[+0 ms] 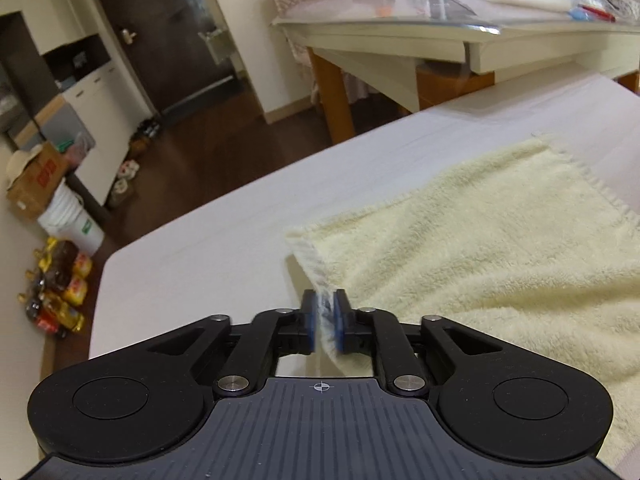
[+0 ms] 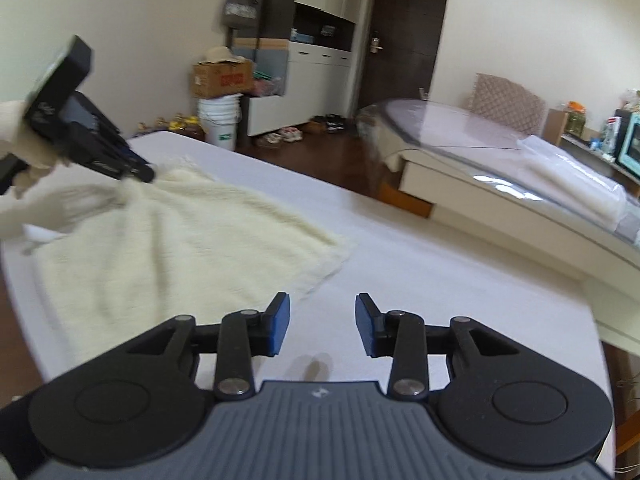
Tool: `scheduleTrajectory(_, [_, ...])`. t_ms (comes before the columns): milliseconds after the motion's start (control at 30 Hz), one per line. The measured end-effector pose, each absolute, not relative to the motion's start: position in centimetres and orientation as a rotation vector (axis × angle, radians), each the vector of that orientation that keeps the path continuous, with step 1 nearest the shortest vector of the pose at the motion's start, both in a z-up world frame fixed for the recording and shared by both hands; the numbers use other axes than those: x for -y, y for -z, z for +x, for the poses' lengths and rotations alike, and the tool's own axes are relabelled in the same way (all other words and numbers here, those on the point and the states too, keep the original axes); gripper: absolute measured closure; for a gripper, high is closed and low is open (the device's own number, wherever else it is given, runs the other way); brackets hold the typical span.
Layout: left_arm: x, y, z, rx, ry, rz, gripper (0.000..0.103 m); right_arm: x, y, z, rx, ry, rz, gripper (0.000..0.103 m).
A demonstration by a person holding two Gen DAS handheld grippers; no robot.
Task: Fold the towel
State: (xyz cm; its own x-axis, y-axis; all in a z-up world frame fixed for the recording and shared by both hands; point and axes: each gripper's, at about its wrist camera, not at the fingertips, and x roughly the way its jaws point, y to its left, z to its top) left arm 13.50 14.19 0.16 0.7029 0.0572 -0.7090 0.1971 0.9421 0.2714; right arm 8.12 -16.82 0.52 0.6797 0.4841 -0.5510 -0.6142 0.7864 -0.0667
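Observation:
A cream fluffy towel (image 1: 480,248) lies on the white table (image 1: 240,220). My left gripper (image 1: 325,322) is shut on the towel's near left edge, which is lifted a little off the table. In the right wrist view the towel (image 2: 168,248) lies at the left, and the left gripper (image 2: 140,172) holds its far corner. My right gripper (image 2: 322,324) is open and empty, just above the bare table (image 2: 440,264), to the right of the towel's near right corner.
A glass-topped table (image 1: 460,36) with plastic bags stands beyond the white table's far edge. On the floor at the left are bottles (image 1: 60,288), a white bucket (image 1: 72,220) and a cardboard box (image 1: 36,184). A dark door (image 2: 400,32) is at the back.

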Motion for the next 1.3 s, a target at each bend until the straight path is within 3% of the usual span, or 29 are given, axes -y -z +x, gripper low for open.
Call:
scheduleTrajectory(267, [-14.6, -2.5, 10.3, -0.744, 0.145, 0.284, 0.086, 16.3, -1.0, 1.8, -0.56, -0.841, -0.354, 0.064])
scheduleTrajectory(533, [-9.6, 0.3, 7.9, -0.784, 0.302, 0.341, 0.085, 14.4, 0.8, -1.1, -0.53, -0.87, -0.51, 0.061])
scheduleTrajectory(767, [-11.0, 0.9, 5.2, -0.819, 0.289, 0.339, 0.085, 13.2, 1.4, -0.1, -0.524, -0.905, -0.63, 0.051])
scheduleTrajectory(967, [-12.2, 0.6, 2.6, -0.848, 0.282, 0.382, 0.085, 13.2, 2.1, 0.1, -0.552, -0.916, -0.704, 0.049])
scheduleTrajectory(1300, [-12.5, -0.3, 2.1, -0.856, 0.238, 0.253, 0.085, 12.3, 1.6, 1.1, -0.521, -0.954, -0.814, 0.053])
